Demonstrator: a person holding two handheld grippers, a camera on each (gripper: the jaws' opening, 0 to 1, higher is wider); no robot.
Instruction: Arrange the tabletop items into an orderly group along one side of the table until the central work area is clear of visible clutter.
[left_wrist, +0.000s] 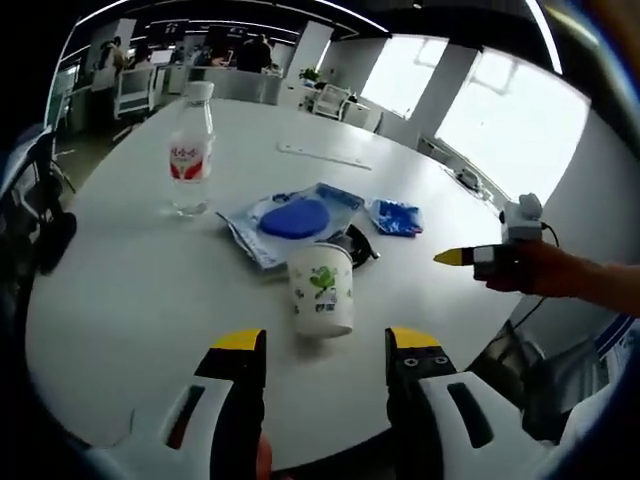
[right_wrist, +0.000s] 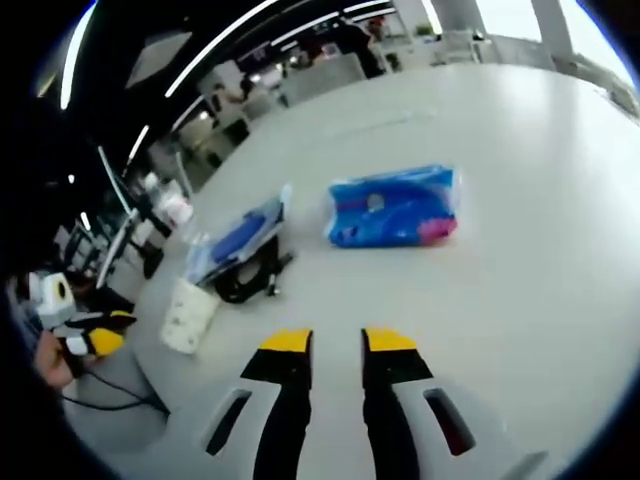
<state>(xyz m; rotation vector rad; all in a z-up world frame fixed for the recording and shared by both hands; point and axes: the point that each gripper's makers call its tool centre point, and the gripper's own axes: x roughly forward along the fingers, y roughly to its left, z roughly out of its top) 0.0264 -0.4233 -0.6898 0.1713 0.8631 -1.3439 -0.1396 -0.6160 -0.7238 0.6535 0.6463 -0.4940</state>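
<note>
Two grippers, both holding nothing: left gripper (left_wrist: 325, 342) has jaws spread wide just short of the paper cup (left_wrist: 322, 288), right gripper (right_wrist: 327, 341) has jaws a small gap apart over bare table (right_wrist: 560, 300), aimed toward the blue tissue pack (right_wrist: 393, 207). Cup stands upright, mouth up, touching the front edge of the clear pouch with blue pad (left_wrist: 293, 220); a black cable (left_wrist: 358, 246) lies beside it. Water bottle (left_wrist: 191, 150) upright, well apart on the far left; long white strip (left_wrist: 323, 156) lies flat further back. Tissue pack lies flat, long axis running across the right gripper view, pink end to the right. Judging by the spread, nothing is grouped yet; all items sit mid-table, everything left to do.
</note>
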